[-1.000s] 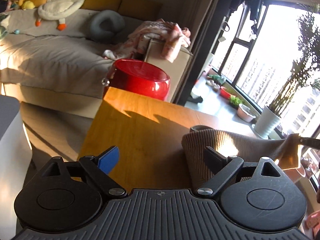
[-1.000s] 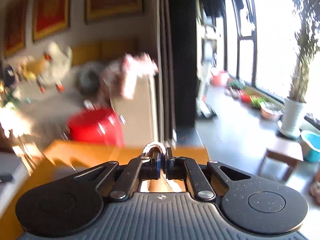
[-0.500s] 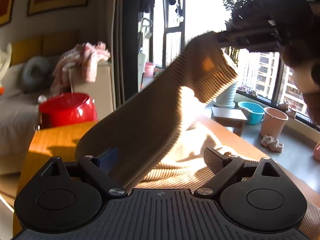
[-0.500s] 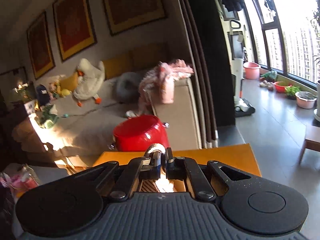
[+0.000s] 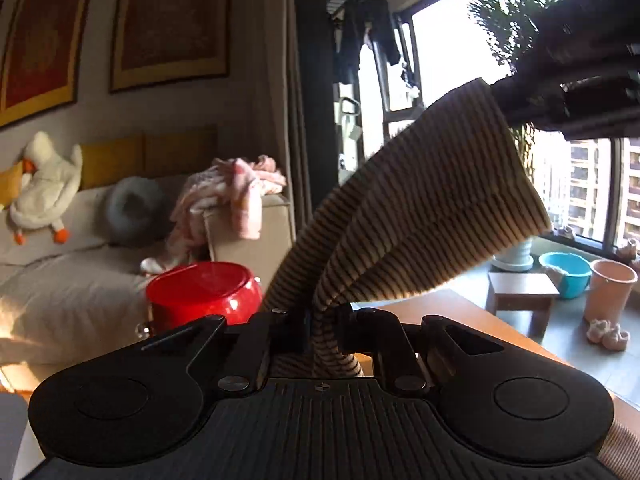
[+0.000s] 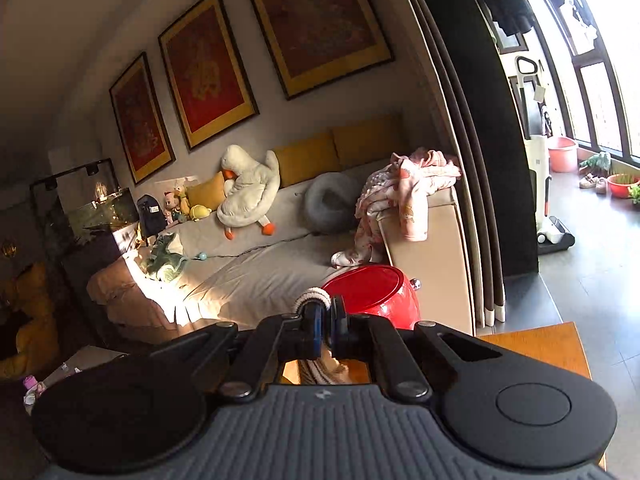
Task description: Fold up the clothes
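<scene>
Ribbed beige sweater (image 5: 420,216) hangs pinched between left hand-held gripper (image 5: 322,322) and right hand-held gripper (image 6: 325,316).

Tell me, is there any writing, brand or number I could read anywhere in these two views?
None is legible.
Framed red pictures: pale figures inside, too blurred to read.
Dark bag on the sofa: a small pale tag, too small to read.

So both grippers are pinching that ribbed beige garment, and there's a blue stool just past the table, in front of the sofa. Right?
Nearly. The stool is red, not blue, as both wrist views show. The rest holds: the left gripper and right gripper are each closed on the ribbed beige garment, with the sofa behind the stool.
</scene>
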`<state>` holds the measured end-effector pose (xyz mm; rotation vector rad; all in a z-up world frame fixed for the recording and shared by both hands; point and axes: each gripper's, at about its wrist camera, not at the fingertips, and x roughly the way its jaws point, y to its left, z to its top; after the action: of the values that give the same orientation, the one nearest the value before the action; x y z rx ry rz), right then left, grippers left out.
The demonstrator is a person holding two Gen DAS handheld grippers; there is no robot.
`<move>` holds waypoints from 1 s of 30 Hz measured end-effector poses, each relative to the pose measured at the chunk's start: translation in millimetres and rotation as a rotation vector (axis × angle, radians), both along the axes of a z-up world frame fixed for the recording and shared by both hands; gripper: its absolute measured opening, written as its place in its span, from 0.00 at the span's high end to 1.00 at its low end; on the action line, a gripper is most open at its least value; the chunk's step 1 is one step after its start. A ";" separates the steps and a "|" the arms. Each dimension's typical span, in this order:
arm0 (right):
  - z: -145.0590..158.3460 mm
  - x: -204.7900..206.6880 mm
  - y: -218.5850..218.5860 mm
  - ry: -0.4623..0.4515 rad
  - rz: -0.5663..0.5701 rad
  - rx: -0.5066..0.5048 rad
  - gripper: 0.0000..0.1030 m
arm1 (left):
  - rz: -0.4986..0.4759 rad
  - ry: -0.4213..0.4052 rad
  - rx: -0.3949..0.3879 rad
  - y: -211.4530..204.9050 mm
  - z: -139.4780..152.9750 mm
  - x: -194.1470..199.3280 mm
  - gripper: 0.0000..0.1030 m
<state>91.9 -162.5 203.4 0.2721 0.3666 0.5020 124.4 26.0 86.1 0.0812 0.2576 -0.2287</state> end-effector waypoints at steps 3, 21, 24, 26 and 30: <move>-10.0 10.1 11.4 0.016 0.011 0.003 0.95 | 0.046 0.004 -0.041 33.4 6.0 0.3 0.88; -161.0 66.1 113.8 0.138 0.129 -0.493 0.47 | 0.206 0.214 -0.292 172.4 -25.7 8.0 0.88; -183.7 57.4 123.3 0.188 0.211 -0.532 0.70 | 0.201 0.217 -0.289 169.0 -26.9 8.7 0.88; -187.4 51.3 123.0 0.207 0.241 -0.511 0.70 | 0.197 0.215 -0.283 166.9 -26.4 9.5 0.88; -172.2 48.2 103.0 0.195 0.235 -0.425 0.67 | 0.194 0.213 -0.279 167.1 -25.0 12.8 0.87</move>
<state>140.1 -59.5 31.2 -0.1375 0.6887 0.6160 137.3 193.1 61.1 -0.2453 0.4399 -0.0780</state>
